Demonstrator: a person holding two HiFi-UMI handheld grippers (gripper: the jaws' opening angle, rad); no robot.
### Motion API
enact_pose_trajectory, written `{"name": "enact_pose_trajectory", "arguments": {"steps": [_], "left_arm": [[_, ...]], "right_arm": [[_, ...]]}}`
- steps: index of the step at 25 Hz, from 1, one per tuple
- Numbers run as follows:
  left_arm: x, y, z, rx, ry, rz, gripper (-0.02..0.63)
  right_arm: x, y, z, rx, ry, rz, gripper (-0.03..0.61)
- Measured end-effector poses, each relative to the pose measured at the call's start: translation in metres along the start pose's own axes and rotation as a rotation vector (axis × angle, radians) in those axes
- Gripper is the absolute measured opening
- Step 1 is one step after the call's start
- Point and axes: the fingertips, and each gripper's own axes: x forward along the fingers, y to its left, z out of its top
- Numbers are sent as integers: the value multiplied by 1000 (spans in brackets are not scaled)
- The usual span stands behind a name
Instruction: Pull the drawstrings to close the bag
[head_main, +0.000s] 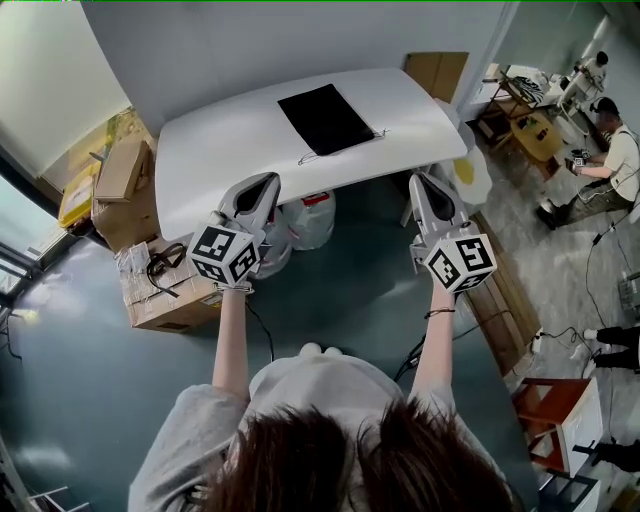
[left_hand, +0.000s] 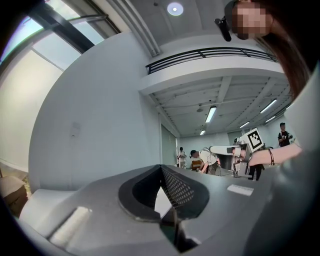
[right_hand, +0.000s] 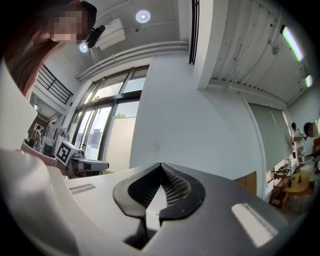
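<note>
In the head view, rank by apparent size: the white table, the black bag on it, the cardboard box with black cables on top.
Largest: white table.
Next: cardboard box.
Smallest: black bag.

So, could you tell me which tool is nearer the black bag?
Left, slightly. The left tool hangs short of the bag's near-left corner; the right tool sits farther out to its right.

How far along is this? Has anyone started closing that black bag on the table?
Nothing looks done yet. The black bag lies flat on the white table, with its drawstrings slack along the near edge. Nothing is in hand: the left gripper and right gripper are both shut, empty and held short of the table. The whole job is left: reach the strings, grip them and pull.
</note>
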Motion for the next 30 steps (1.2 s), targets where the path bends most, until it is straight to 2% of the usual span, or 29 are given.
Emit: {"name": "enact_pose_trajectory", "arguments": {"steps": [6,19,30], "left_arm": [[5,-10,-6,1,6,18,-6],[24,-4,-20,-14,28,55,-6],[81,41,-32,-28,17,43,-6]], "right_arm": [[-3,-9,-1,4,2,45,14],[14,-34,-15,20,19,56,14],[68,-70,-30,15,32,37,14]]}}
